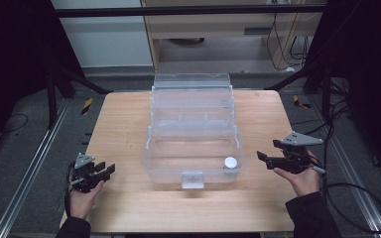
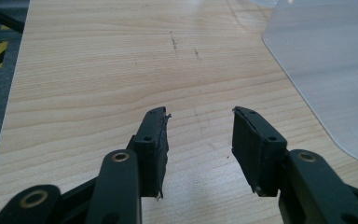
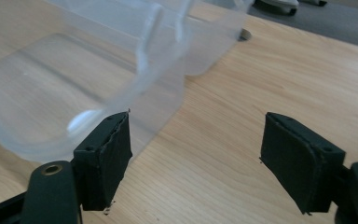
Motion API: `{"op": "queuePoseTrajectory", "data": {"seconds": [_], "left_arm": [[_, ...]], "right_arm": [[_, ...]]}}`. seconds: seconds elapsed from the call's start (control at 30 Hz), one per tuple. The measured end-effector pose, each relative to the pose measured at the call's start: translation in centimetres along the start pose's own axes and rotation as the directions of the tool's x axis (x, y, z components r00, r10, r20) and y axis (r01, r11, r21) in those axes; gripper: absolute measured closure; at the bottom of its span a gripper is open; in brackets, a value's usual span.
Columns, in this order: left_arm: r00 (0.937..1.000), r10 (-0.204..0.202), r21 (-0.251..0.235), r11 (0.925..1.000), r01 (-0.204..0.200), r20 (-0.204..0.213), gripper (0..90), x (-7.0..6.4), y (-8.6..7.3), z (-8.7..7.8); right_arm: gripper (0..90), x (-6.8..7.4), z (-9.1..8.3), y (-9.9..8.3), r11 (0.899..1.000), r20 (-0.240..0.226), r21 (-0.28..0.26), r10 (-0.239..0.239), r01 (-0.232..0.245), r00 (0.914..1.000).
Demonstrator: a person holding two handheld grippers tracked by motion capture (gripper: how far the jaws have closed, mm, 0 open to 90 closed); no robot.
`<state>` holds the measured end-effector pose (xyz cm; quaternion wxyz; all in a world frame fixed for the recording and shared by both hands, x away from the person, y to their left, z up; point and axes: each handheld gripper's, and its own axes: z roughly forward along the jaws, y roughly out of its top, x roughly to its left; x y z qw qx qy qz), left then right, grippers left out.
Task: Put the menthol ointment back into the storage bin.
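No readable text from my end: clear plastic box [image 1: 193, 144], counter [image 1: 124, 129], both grippers carry no legible label, brand or number. Yellow-black hazard tape [image 1: 87, 105] on floor, no lettering.

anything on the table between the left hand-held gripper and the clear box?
Nothing. In the high view, bare wood separates the left hand-held gripper from the clear plastic box. The left gripper view shows the same bare stretch of table.

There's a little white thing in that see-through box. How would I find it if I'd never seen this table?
Start at the wooden table and find the big clear plastic box in its middle. Look in the lowest, nearest compartment, at its corner towards the right hand-held gripper. The small round white disc is the one opaque item there.
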<state>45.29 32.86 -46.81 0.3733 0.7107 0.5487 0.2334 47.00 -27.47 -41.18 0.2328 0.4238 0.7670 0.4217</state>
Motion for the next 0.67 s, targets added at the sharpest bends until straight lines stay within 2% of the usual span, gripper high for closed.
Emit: {"op": "queuePoseTrajectory", "data": {"seconds": [0.03, 0.1, 0.2, 0.23, 0.37, 0.47, 0.53, 0.67], "left_arm": [[0.9999, 0.005, 0.000, 1.0000, -0.005, -0.012, 51.4, 0.0, 0.0, 0.0], [0.9998, 0.006, -0.002, 1.0000, -0.006, -0.019, 49.9, 0.0, 0.0, 0.0], [0.9990, 0.010, -0.005, 0.9999, -0.010, -0.043, 42.5, 0.1, -0.1, 0.2], [0.9986, 0.008, -0.005, 1.0000, -0.008, -0.053, 37.3, 0.2, -0.1, 0.3], [0.9978, 0.002, -0.004, 1.0000, -0.002, -0.066, 30.0, 0.4, -0.2, 0.5], [0.9973, 0.003, 0.001, 1.0000, -0.003, -0.073, 27.3, 0.5, -0.3, 0.7], [0.9973, 0.001, 0.001, 1.0000, -0.001, -0.074, 24.9, 0.6, -0.4, 0.8], [0.9965, -0.001, -0.002, 1.0000, 0.001, -0.083, 20.7, 0.8, -0.5, 0.9]], "right_arm": [[23.0, -0.6, 0.2, -1.0, 1.000, 0.025, -0.007, 0.026, -0.025, 0.9994], [22.4, -0.7, 0.3, -1.4, 0.999, 0.033, -0.005, 0.037, -0.037, 0.9988], [20.9, -1.3, 0.9, -2.8, 0.998, 0.056, 0.006, 0.058, -0.058, 0.9967], [19.5, -1.6, 1.1, -3.6, 0.997, 0.068, 0.015, 0.069, -0.071, 0.9953], [18.9, -2.2, 1.2, -4.9, 0.996, 0.102, 0.028, 0.087, -0.090, 0.9910], [18.5, -2.5, 1.2, -5.5, 0.995, 0.120, 0.035, 0.090, -0.095, 0.9887], [17.7, -2.7, 1.1, -5.8, 0.993, 0.122, 0.035, 0.108, -0.113, 0.9866], [16.3, -3.0, 1.2, -6.2, 0.993, 0.140, 0.034, 0.107, -0.113, 0.9843]]}}
